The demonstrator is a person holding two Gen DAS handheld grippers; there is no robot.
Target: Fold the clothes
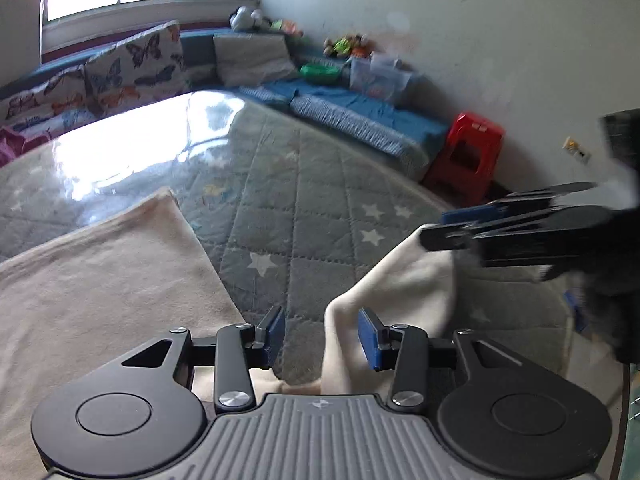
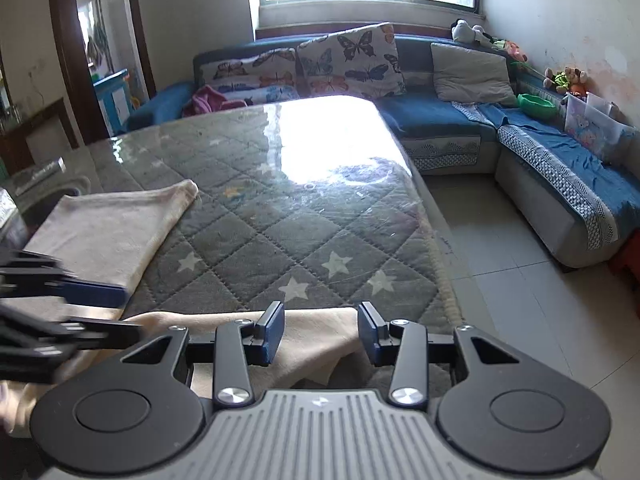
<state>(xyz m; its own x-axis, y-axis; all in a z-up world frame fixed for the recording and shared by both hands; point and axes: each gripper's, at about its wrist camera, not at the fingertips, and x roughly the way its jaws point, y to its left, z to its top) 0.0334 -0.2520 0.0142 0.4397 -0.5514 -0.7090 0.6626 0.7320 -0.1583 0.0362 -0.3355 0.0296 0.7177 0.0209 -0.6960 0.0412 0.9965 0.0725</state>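
A cream cloth (image 1: 100,288) lies flat on the quilted grey table cover (image 1: 304,216); it also shows in the right wrist view (image 2: 116,228). A near part of it (image 1: 400,292) is bunched and raised by the front edge, and lies under the right gripper (image 2: 316,340). My left gripper (image 1: 322,336) is open, its right pad beside the raised fold. My right gripper (image 2: 321,334) is open just above the cloth's near edge. In the left wrist view the right gripper (image 1: 444,228) sits at the fold's top, blurred. In the right wrist view the left gripper (image 2: 108,312) is at the left, blurred.
A blue corner sofa (image 2: 460,120) with butterfly cushions (image 2: 352,64) runs behind and to the right of the table. A red plastic stool (image 1: 468,156) stands by the wall. Tiled floor (image 2: 500,260) lies right of the table. Glare covers the table's far end.
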